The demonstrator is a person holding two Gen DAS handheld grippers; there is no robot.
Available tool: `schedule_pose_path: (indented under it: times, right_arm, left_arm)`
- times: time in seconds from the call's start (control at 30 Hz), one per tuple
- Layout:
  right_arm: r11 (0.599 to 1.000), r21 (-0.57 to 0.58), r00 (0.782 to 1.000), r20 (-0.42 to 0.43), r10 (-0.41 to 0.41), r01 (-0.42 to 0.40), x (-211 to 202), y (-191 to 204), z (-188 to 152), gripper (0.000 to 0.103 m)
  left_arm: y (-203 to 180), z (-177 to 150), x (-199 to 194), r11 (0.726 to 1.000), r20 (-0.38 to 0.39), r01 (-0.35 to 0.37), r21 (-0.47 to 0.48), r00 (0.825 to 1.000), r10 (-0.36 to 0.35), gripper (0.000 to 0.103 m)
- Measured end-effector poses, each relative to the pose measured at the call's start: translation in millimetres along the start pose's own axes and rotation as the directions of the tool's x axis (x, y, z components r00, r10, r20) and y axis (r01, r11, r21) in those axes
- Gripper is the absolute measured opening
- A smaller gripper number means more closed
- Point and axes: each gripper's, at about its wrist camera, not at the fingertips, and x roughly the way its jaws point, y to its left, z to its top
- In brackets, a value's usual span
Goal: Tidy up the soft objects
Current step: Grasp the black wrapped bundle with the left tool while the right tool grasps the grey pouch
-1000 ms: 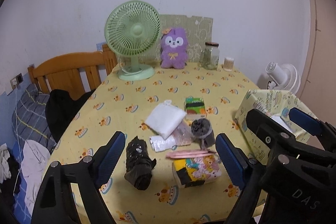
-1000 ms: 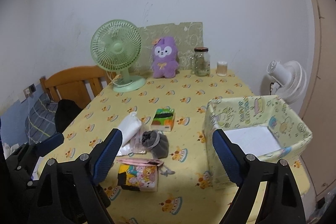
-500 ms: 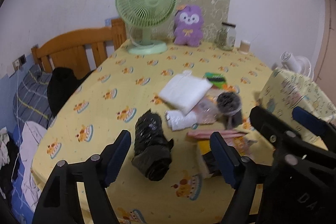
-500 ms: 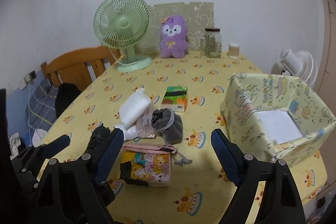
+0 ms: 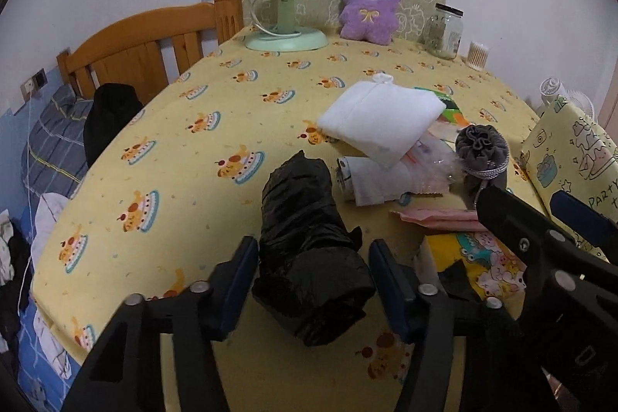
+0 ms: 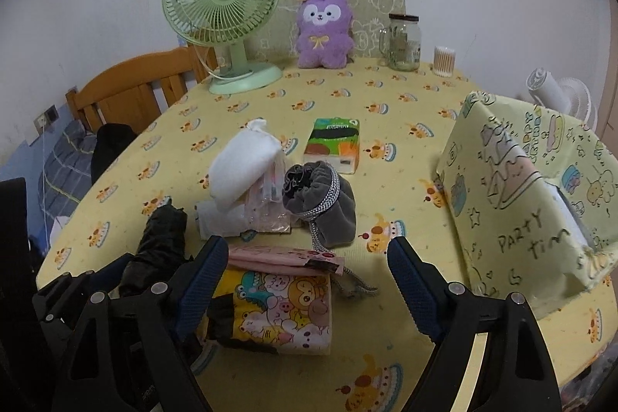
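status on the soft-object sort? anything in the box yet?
Done: nothing sorted that I can see; the box shows only a white sheet inside. In hand: left gripper jaws closing around the black bag roll; right gripper open over the cartoon pack. Left: white pouch, grey drawstring pouch, tissue pack.

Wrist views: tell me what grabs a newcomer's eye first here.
The black plastic bundle dominates the near foreground, lying between the closing jaws of the left gripper. Beyond it, a jumble of soft items fills the middle of the yellow cake-print tablecloth. At the far edge, against the wall, stand a green fan and a purple plush toy.
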Motion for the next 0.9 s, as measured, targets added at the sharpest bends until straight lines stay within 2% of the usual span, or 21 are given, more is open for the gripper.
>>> schedule_pose_path:
  times: [0.07,0.23,0.47,0.9]
  right_arm:
    - [1.000,0.003,1.000,-0.009,-0.002,0.002,4.4,-0.2,0.2,0.086]
    - [1.000,-0.002,1.000,-0.021,-0.005,0.005,14.0,0.7,2.6,0.085]
    - [0.999,0.008,0.999,-0.036,-0.035,0.035,25.3,-2.4,9.3,0.084]
    - [0.999,0.037,0.998,-0.058,-0.022,0.024,43.9,-8.8,21.9,0.072]
  left_arm:
    - [0.6,0.7,1.9,1.000,0.001,0.003,-0.005,1.000,-0.003,0.049]
    - [-0.6,5.2,4.6,1.000,0.010,0.016,-0.004,1.000,-0.016,0.044]
    - [2.4,13.3,2.2,1.000,0.049,-0.008,-0.013,0.999,0.009,0.044]
    - [-1.7,22.7,13.6,1.000,0.050,-0.016,-0.003,0.999,0.016,0.044]
